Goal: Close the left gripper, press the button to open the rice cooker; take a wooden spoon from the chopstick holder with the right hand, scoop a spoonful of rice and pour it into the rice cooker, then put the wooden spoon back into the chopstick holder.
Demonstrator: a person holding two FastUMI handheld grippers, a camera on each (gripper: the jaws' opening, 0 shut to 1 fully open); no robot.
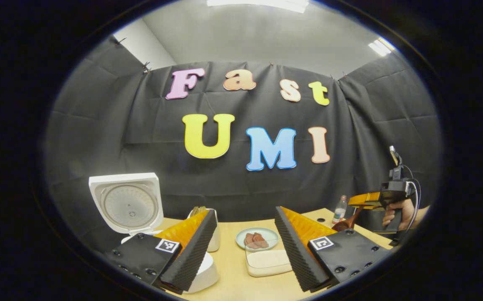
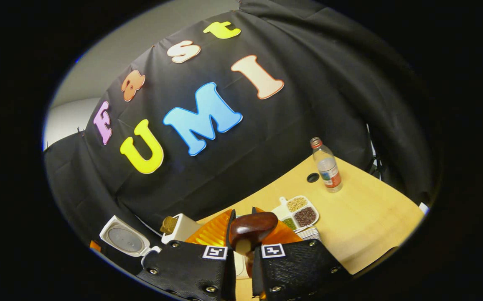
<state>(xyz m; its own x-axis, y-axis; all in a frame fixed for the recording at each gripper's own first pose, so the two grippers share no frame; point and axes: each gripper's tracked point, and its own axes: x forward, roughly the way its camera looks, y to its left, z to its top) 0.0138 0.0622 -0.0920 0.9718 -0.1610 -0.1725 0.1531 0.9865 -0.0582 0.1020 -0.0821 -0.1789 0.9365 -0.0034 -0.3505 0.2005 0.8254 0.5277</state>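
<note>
The rice cooker [image 1: 130, 209] stands at the counter's [image 1: 233, 276] left end with its lid up, so the button step looks done; the step in hand is the spoon work, with the wooden spoon [image 2: 252, 229] already out of the chopstick holder [image 2: 181, 228]. The right gripper [image 2: 241, 255] has its two fingers drawn in tight on the spoon's handle, the bowl jutting out just past the tips; in the left gripper view it hangs in the air above the counter's right end, a hand [image 1: 396, 213] around its grip. The left gripper [image 1: 245, 246] is spread wide and has hold of nothing. Whether the spoon carries rice cannot be told; if not, the next move calls for lowering it into the rice container [image 1: 268, 261], which lies near the cooker, between the left gripper's fingers in its own view.
</note>
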